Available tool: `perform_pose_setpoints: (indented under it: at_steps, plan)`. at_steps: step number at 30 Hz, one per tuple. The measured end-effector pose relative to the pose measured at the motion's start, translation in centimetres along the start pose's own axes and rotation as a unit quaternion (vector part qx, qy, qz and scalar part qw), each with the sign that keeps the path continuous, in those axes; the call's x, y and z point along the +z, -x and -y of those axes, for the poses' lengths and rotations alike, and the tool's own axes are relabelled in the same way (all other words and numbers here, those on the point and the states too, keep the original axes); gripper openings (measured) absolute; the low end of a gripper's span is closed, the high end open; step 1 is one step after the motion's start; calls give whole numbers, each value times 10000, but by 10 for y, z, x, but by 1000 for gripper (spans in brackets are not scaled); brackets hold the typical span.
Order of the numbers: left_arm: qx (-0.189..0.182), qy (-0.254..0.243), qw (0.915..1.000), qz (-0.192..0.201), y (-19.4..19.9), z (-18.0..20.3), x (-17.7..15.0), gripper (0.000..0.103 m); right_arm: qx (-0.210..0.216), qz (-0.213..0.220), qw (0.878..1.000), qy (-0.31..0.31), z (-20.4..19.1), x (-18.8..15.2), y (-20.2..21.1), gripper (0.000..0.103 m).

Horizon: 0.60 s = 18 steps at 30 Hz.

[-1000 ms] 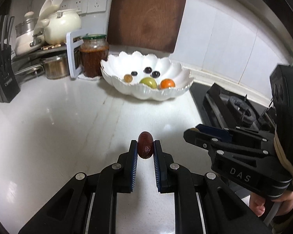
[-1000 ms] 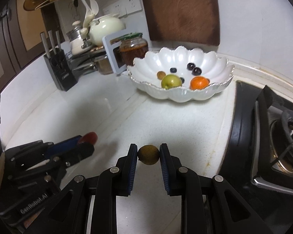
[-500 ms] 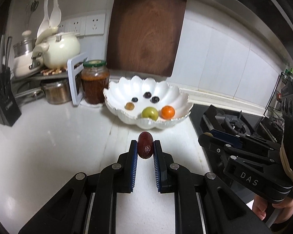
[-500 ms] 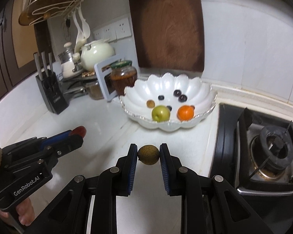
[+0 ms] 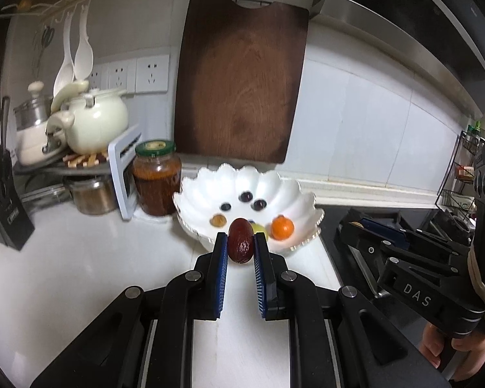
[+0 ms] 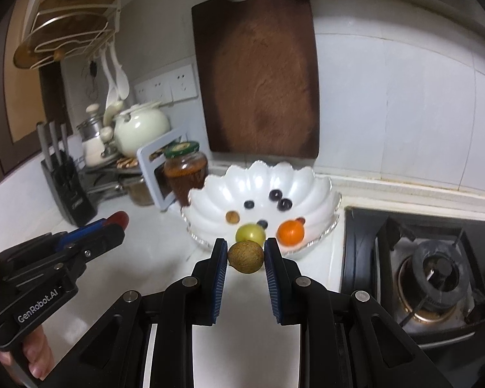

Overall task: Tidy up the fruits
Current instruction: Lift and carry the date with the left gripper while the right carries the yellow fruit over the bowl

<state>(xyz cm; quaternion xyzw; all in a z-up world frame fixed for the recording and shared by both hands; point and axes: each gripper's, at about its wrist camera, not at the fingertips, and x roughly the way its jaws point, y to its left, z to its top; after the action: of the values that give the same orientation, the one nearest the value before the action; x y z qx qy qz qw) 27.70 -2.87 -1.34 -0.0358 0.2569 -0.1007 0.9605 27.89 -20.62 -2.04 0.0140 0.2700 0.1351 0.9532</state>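
My left tongs (image 5: 240, 242) grip a date (image 5: 240, 241), my right (image 6: 245, 255) a brown fruit (image 6: 245, 256). I'm carrying both toward the bowl (image 6: 317, 190). Next: over its rim, then release.

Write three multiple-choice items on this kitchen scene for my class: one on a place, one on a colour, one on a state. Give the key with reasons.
1. Where does the glass jar stand?
A. left of the white scalloped bowl
B. on the gas stove
C. inside the bowl

2. What colour is the jar's lid?
A. red
B. green
C. white

3. What is the left claw doing?
A. open and empty
B. shut on an orange
C. shut on a dark red date

Key: 1 A, the jar sits on the counter beside the bowl's left rim. 2 B, the lid's rim is green. 3 C, the date is clamped between the blue pads, off the counter.
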Motion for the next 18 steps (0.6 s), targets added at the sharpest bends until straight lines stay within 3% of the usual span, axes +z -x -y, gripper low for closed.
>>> perform_pose_setpoints:
  at_steps: [18]
  plan:
    - [132,-263,9992,275,-47,-11,60,17,-337,239,9990,-193,8,52,-33,25]
